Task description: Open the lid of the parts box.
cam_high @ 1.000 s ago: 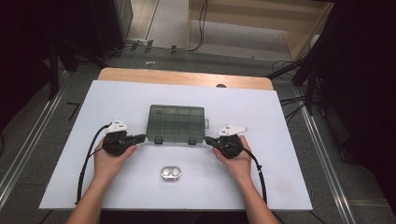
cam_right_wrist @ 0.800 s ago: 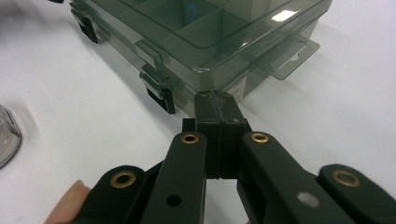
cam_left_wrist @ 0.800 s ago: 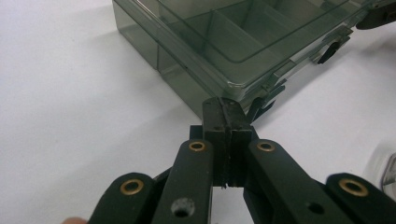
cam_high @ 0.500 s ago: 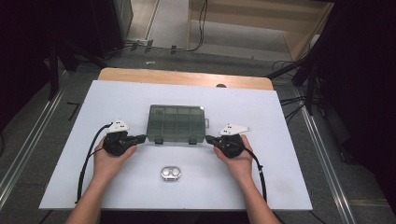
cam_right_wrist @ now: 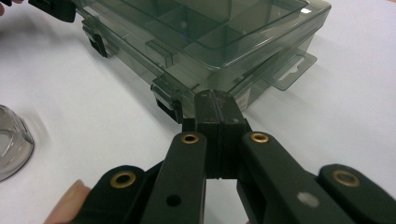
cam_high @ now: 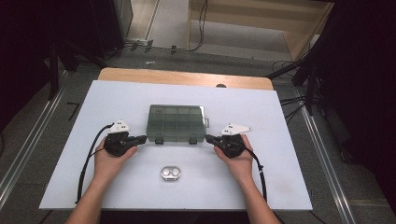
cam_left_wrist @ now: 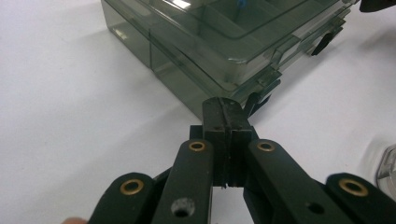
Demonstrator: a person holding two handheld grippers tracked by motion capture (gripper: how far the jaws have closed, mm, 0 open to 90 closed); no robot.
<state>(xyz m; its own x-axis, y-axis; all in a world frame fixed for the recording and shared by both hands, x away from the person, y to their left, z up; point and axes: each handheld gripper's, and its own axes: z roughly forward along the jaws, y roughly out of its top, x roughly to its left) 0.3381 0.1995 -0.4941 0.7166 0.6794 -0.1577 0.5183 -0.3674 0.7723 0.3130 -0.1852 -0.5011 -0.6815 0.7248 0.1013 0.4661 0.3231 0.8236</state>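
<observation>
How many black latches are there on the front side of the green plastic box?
2. One latch is at the box's front left, just beside the shut left gripper. The other latch is at the front right, near the shut right gripper.
</observation>
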